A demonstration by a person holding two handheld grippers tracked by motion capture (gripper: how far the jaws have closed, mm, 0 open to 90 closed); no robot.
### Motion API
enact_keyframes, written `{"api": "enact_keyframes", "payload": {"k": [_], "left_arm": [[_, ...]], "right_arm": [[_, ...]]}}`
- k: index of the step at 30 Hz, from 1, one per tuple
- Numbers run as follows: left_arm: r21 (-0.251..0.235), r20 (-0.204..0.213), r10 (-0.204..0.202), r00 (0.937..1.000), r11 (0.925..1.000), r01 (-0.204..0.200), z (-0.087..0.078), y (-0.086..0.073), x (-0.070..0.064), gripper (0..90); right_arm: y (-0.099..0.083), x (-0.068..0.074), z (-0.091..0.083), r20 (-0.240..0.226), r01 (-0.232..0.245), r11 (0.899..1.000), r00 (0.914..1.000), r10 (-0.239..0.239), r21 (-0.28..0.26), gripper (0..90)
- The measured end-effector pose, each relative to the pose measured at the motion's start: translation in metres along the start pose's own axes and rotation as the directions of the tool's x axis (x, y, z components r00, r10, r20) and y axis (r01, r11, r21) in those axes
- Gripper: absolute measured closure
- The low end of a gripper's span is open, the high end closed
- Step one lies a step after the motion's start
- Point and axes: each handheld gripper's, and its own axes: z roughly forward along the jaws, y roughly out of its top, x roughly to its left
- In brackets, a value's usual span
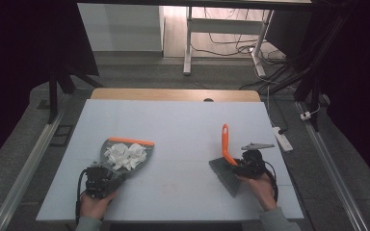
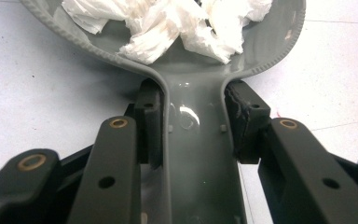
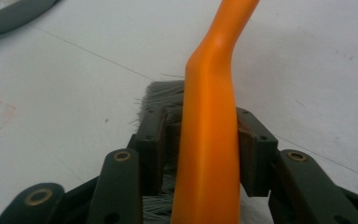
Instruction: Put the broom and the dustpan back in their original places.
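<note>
A grey dustpan [image 1: 147,150] with an orange front lip lies on the white table at the left, holding crumpled white paper [image 1: 124,155]. My left gripper [image 1: 102,177] is shut on the dustpan's handle [image 2: 198,154], its pads pressed against both sides, with the paper [image 2: 177,28] heaped just ahead. At the right, a hand brush with an orange handle [image 1: 225,142] and grey bristles [image 1: 225,175] rests on the table. My right gripper [image 1: 243,166] is shut on the orange handle [image 3: 209,140], the bristles [image 3: 161,93] showing beneath it.
The white table [image 1: 183,120] spreads between the two tools. A wooden strip [image 1: 173,94] runs along its far edge. A white power strip [image 1: 283,138] lies off the right side, and desk legs and cables stand on the floor beyond.
</note>
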Motion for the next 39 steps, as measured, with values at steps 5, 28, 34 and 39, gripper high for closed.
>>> {"api": "enact_keyframes", "payload": {"k": [5, 28, 34, 39], "left_arm": [[0.005, 0.014, -0.007, 0.9999, 1.0, 0.007, 0.0, 0.0, 0.001, 58.9], [-0.09, 0.122, 0.243, 0.9625, 0.9684, -0.233, -0.033, -0.001, 0.007, 35.0], [-0.085, 0.195, 0.298, 0.9344, 0.9542, -0.287, -0.03, 0.0, 0.01, 36.8], [-0.106, 0.205, 0.323, 0.9237, 0.9457, -0.307, -0.031, 0.0, 0.011, 36.7]], "right_arm": [[0.0, -0.004, 0.003, 0.021, -0.004, 1.0, 0.9998, 0.004, 0.027, 53.1], [-0.005, 0.015, -0.017, 0.1, 0.126, 0.991, 0.9874, -0.123, -0.032, 47.0], [-0.013, 0.022, -0.019, 0.041, 0.21, 0.977, 0.9771, -0.209, -0.042, 47.8], [-0.018, 0.022, -0.023, 0.017, 0.263, 0.964, 0.9649, -0.262, -0.052, 48.2]]}}
